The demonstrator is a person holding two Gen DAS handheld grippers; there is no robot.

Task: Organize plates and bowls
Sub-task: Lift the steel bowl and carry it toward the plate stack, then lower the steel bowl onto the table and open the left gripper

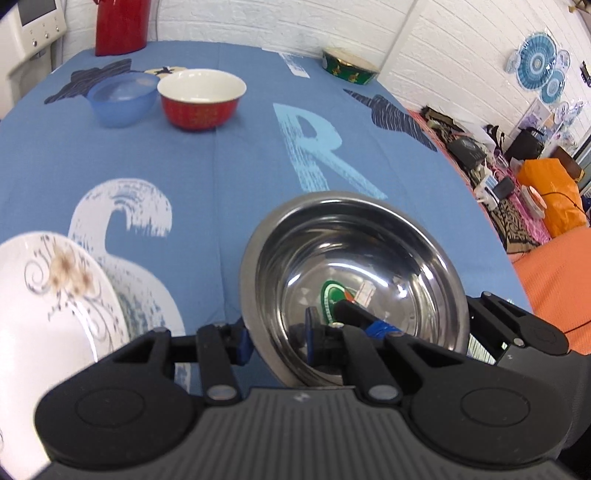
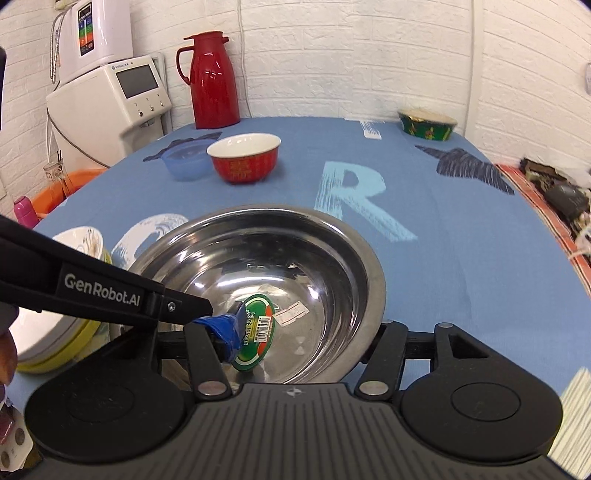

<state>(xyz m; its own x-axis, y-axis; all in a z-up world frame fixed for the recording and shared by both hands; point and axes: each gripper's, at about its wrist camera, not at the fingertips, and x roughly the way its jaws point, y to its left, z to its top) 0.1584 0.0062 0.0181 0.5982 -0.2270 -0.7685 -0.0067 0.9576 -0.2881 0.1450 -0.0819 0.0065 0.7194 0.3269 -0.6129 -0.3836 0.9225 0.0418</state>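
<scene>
A steel bowl (image 1: 351,273) (image 2: 266,273) with a green sticker inside tilts toward me over the blue tablecloth (image 1: 229,166). My left gripper (image 1: 277,338) is shut on its near left wall, one blue pad outside the rim and one inside. In the right wrist view its finger (image 2: 110,291) reaches in from the left. My right gripper (image 2: 299,345) stands open astride the bowl's near right side, one finger inside and one outside the rim. A white floral plate (image 1: 44,295) (image 2: 77,240) lies at the left on a yellow plate (image 2: 62,354). Farther back stand a red bowl (image 1: 201,99) (image 2: 243,157) and a blue plastic bowl (image 1: 122,98) (image 2: 184,162).
A green-and-gold bowl (image 1: 349,66) (image 2: 426,125) sits at the far right corner and a red thermos jug (image 1: 120,26) (image 2: 212,77) at the far left. A white water dispenser (image 2: 110,107) and an orange basin (image 2: 55,192) stand beyond the left edge. Clutter (image 1: 517,177) lies past the right edge.
</scene>
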